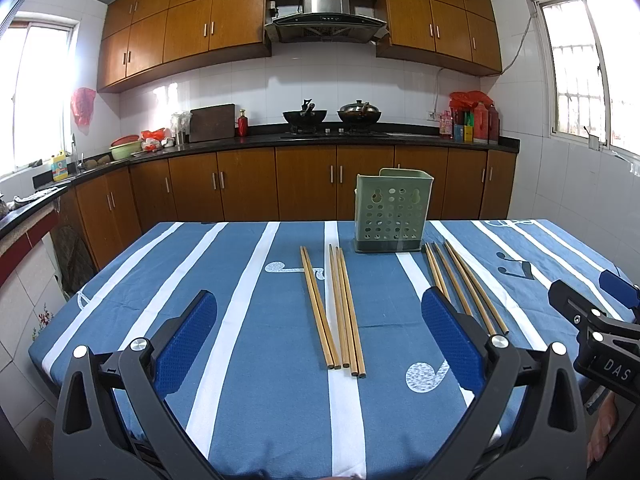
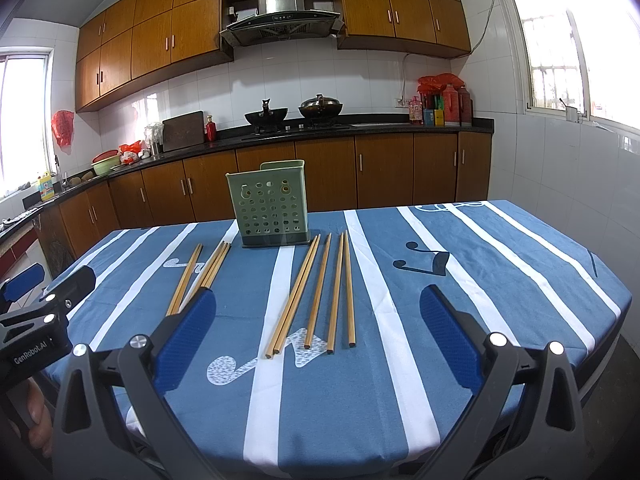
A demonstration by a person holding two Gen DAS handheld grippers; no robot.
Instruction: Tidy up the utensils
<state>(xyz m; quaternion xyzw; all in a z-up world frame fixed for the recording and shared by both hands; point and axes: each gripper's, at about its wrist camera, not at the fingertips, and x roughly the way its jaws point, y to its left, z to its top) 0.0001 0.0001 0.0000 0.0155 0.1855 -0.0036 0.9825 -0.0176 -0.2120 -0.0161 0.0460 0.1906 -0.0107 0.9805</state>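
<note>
A pale green perforated utensil holder [image 1: 393, 211] stands upright at the far middle of the table; it also shows in the right wrist view [image 2: 269, 204]. Two groups of wooden chopsticks lie flat in front of it. The left group [image 1: 339, 308] lies between my left gripper's [image 1: 320, 300] fingers, farther out. The right group [image 1: 466, 286] shows in the right wrist view [image 2: 316, 294], ahead of my right gripper [image 2: 318, 300]. Both grippers are open and empty, hovering over the table's near edge. The left group also shows at the left of the right wrist view [image 2: 200, 270].
The table wears a blue cloth with white stripes [image 1: 248, 280]. Each gripper appears at the edge of the other's view, the right one [image 1: 592, 320] and the left one [image 2: 44, 300]. Kitchen counter with woks [image 1: 332, 118] and cabinets lies beyond the table.
</note>
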